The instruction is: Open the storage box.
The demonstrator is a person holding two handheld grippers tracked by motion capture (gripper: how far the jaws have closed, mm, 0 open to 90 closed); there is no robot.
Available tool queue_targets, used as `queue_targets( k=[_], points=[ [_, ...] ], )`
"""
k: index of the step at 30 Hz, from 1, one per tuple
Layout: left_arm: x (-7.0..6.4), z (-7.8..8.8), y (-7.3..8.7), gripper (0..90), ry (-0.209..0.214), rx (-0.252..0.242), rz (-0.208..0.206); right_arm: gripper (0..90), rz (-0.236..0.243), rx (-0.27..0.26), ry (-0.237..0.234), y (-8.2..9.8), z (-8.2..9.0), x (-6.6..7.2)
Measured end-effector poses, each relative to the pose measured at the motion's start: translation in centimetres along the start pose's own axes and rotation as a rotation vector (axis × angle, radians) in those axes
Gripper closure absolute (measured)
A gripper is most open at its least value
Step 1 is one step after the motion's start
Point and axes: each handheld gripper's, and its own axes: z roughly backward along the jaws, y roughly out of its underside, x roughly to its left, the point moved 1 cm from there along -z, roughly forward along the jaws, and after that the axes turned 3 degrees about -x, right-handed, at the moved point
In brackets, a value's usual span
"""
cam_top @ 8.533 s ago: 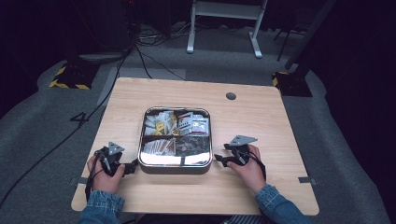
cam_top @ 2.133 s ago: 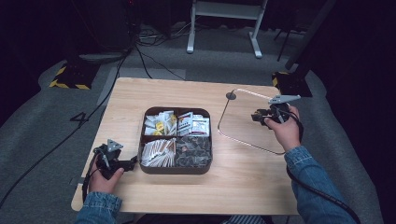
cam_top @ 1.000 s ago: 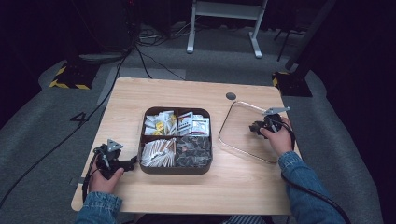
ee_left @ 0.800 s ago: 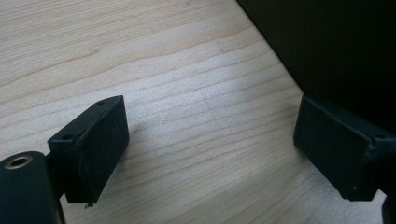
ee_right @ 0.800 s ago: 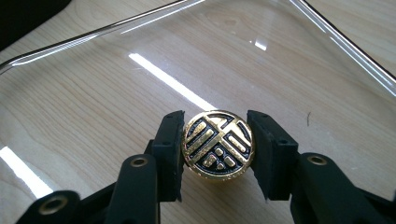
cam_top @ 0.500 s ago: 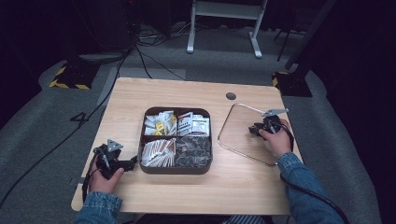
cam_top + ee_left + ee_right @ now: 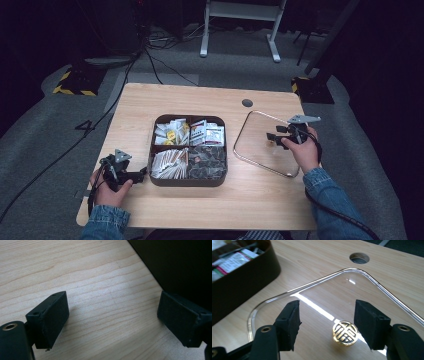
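Lid down, right gripper (image 7: 325, 325) letting go.
Jaws just opened; the gold knob (image 7: 344, 332) of the glass lid (image 7: 262, 142) sits free between them, lower centre of frame.

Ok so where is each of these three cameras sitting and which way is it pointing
High view: fixed above the person's side, looking forward and down on the table, the box and the glass lid; both forearms, the left gripper and the right gripper show.
Left gripper view: rides the left gripper, looking down at bare wood beside the box's dark wall; its open jaws show.
Right gripper view: rides the right gripper, facing the lid's gold knob; its jaws have just been opening, clear of the knob.
Shared: lid and box appear in the high and right gripper views.
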Motion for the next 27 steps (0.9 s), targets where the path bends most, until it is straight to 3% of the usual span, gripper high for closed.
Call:
queue_targets(
  k=[8,11,16,27],
  points=[
    [-0.1,0.2,0.2,10.7,-0.008,0.001,0.005,38.6,0.000,-0.064,-0.070,2.4,2.4,3.1],
    [-0.1,0.2,0.2,10.7,-0.008,0.000,0.006,37.0,0.004,-0.054,-0.105,4.0,2.8,4.3],
    [-0.1,0.2,0.2,10.7,-0.009,0.000,0.005,33.8,0.009,-0.019,-0.116,6.0,2.5,5.6],
    [-0.2,0.2,0.2,10.6,-0.013,0.002,0.012,35.7,0.090,0.024,-0.161,7.2,1.6,7.4]
  ],
)
